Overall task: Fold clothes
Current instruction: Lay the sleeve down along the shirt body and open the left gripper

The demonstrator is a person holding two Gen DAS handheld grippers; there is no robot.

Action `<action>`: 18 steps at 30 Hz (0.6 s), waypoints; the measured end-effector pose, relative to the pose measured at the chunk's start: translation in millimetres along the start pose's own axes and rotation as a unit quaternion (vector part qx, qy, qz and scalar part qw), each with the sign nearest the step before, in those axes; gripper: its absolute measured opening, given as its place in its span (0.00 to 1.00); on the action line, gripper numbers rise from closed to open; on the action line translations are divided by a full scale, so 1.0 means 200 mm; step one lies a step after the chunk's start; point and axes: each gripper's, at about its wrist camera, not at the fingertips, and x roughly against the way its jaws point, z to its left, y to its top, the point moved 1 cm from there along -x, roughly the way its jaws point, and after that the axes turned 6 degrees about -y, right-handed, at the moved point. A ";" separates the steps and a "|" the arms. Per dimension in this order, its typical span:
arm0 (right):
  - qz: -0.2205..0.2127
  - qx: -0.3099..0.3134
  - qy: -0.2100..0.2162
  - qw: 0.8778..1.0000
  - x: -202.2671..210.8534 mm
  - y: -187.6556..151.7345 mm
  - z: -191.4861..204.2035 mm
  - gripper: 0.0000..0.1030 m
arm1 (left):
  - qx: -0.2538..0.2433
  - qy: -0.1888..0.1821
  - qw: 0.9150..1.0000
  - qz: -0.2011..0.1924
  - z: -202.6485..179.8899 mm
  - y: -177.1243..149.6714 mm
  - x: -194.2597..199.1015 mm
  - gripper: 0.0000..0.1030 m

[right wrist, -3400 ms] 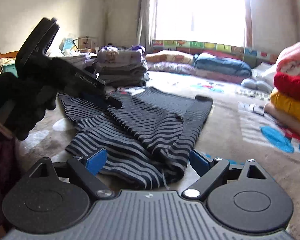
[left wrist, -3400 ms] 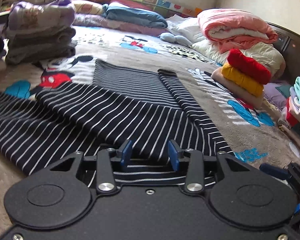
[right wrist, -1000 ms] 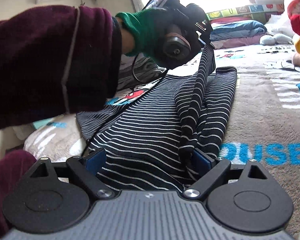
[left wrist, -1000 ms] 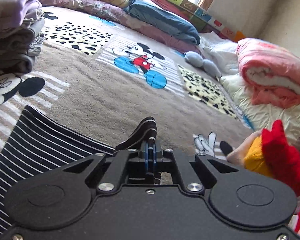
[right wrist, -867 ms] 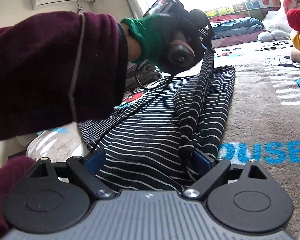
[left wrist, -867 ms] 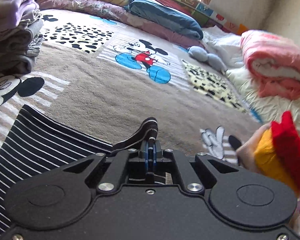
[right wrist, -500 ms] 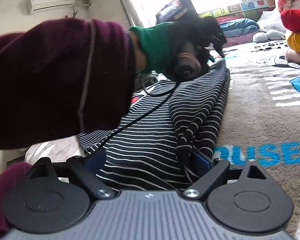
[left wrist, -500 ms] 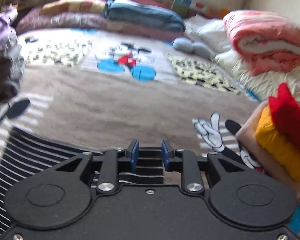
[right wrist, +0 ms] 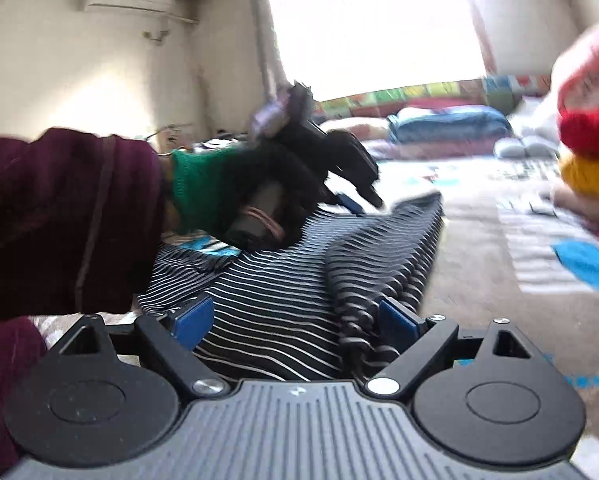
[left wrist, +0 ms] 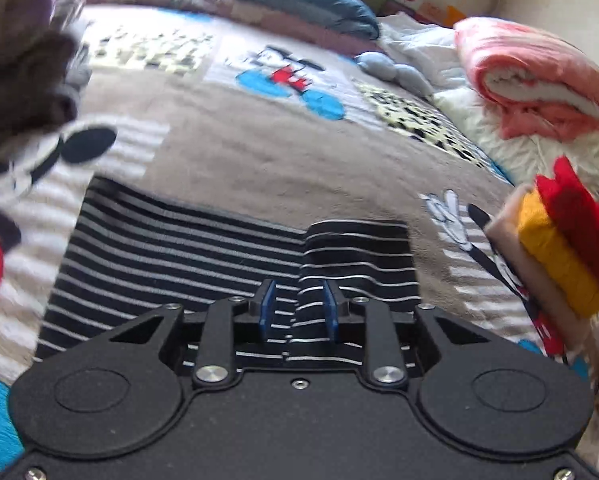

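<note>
- Left gripper (left wrist: 295, 310) hangs released over the striped top (left wrist: 171, 264); right gripper (right wrist: 295, 320) gapes wide, pinching nothing.
- Top lies on the bed blanket (left wrist: 259, 152), sleeve (left wrist: 357, 256) folded in.
- Cross-folds likely remain.

Blurred grey folded pile (left wrist: 23, 60), cut by left edge

The striped garment (left wrist: 203, 256) lies on the blanket (left wrist: 259, 152), folded stack (left wrist: 555, 256) to its right.
</note>
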 end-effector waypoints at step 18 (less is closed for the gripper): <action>0.054 -0.060 -0.004 0.997 -0.13 -0.02 -0.08 0.86 | -0.073 0.028 0.995 -0.058 -0.07 -0.02 0.12 0.07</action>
